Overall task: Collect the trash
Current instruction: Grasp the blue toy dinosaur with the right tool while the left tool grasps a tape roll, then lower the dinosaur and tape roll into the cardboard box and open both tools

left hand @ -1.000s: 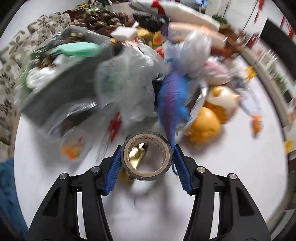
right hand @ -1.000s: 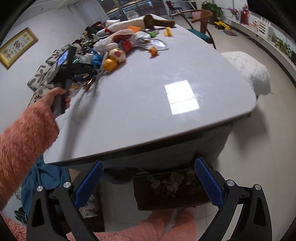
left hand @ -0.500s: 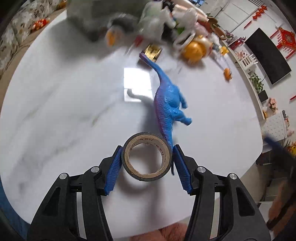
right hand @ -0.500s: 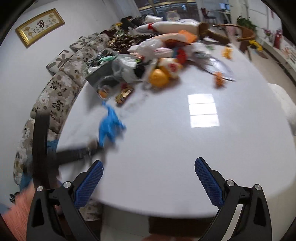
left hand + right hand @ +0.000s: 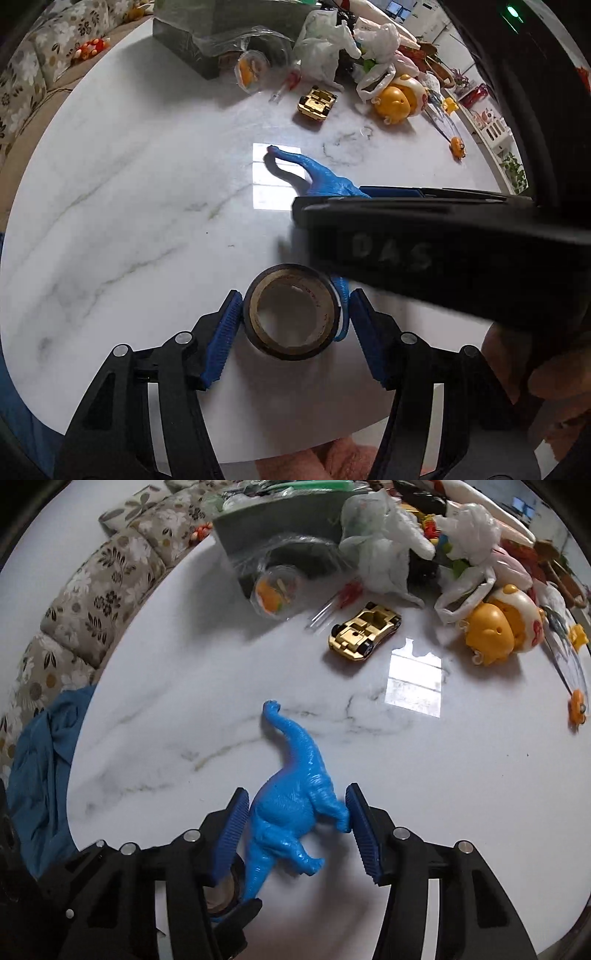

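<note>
My left gripper (image 5: 291,325) is shut on a roll of dark tape (image 5: 291,314) and on the tail of a blue toy dinosaur (image 5: 325,181), just above the white marble table (image 5: 129,221). My right gripper (image 5: 295,823) is closed around the dinosaur's body (image 5: 295,794), its pads touching the back and hind leg. The dinosaur's neck points toward the clutter. The right gripper's black body (image 5: 424,243) crosses the left wrist view and hides the dinosaur's middle. The tape also shows in the right wrist view (image 5: 221,890), under the left finger.
At the table's far side lie a gold toy car (image 5: 364,631), a plastic cup with orange contents (image 5: 277,590), white plastic bags (image 5: 384,557), a yellow round toy (image 5: 498,627) and a grey box (image 5: 273,528). A floral sofa (image 5: 96,576) and blue cloth (image 5: 40,760) lie left.
My left gripper pulled the tape and dinosaur back from the clutter toward the near table edge. My right gripper swung in from beyond the table and closed on the dinosaur's body.
</note>
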Available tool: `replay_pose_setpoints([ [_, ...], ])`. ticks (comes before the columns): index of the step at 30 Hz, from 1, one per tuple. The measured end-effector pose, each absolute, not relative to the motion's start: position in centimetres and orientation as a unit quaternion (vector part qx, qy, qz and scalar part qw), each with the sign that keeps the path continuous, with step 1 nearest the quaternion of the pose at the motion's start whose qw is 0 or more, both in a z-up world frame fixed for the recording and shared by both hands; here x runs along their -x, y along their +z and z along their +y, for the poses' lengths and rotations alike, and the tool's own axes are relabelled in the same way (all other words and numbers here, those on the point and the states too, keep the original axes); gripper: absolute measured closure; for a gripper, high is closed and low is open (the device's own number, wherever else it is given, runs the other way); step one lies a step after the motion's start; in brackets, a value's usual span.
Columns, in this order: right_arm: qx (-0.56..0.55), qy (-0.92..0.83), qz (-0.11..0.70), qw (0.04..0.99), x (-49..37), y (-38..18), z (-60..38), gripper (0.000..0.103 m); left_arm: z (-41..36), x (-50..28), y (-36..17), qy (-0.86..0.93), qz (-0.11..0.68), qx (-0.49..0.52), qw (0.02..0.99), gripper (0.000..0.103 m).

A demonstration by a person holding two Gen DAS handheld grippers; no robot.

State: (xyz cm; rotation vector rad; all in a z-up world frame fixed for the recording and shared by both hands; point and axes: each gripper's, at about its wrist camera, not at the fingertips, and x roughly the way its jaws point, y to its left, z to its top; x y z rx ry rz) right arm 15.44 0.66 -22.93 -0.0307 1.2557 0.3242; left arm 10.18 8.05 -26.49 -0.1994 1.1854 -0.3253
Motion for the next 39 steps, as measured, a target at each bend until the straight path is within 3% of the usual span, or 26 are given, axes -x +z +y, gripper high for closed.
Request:
replay_pose_setpoints([
  [3,-0.018,0.135,0.569,0.811,-15.9,-21.6,-1.5,0.061,8.1,-10.1,-26.5,-0.155,0.554,0.092,0.813,0.038],
  [5,-0.050,0.129,0.561,0.816,-16.5,-20.7,-3.4,0.086,8.0,-10.0,-26.5,-0.153,0.553,0.086,0.814,0.038],
  [7,-0.056,0.119,0.561,0.818,-16.8,-20.1,-4.9,0.090,7.8,-10.1,-26.5,-0.151,0.551,0.080,0.817,0.038],
  [9,-0.063,0.124,0.572,0.808,-17.2,-20.3,-6.1,0.089,7.5,-10.2,-26.5,-0.143,0.551,0.068,0.819,0.038],
  [10,-0.068,0.128,0.577,0.804,-17.1,-20.5,-6.6,0.082,7.3,-10.2,-26.5,-0.140,0.552,0.062,0.819,0.038],
  [11,-0.063,0.122,0.576,0.806,-16.9,-20.5,-6.9,0.059,7.2,-10.1,-26.5,-0.139,0.553,0.054,0.820,0.038],
  [13,-0.039,0.111,0.566,0.816,-16.5,-20.6,-7.2,0.039,6.9,-10.0,-26.5,-0.136,0.552,0.043,0.821,0.038],
  [18,0.029,0.096,0.568,0.817,-17.2,-22.0,-5.0,0.038,6.7,-9.5,-26.5,-0.134,0.555,0.031,0.820,0.051],
  [23,0.107,0.074,0.561,0.817,-17.1,-23.4,-3.1,0.047,7.6,-9.4,-26.6,-0.133,0.557,0.067,0.817,0.051],
  [32,0.038,0.098,0.534,0.839,-13.6,-19.1,-8.3,0.048,8.2,-8.1,-25.0,-0.147,0.548,0.112,0.816,0.052],
  [39,-0.014,0.140,0.544,0.828,-3.4,-16.4,-14.6,0.047,3.9,-2.4,-20.9,-0.202,0.538,0.066,0.816,0.052],
])
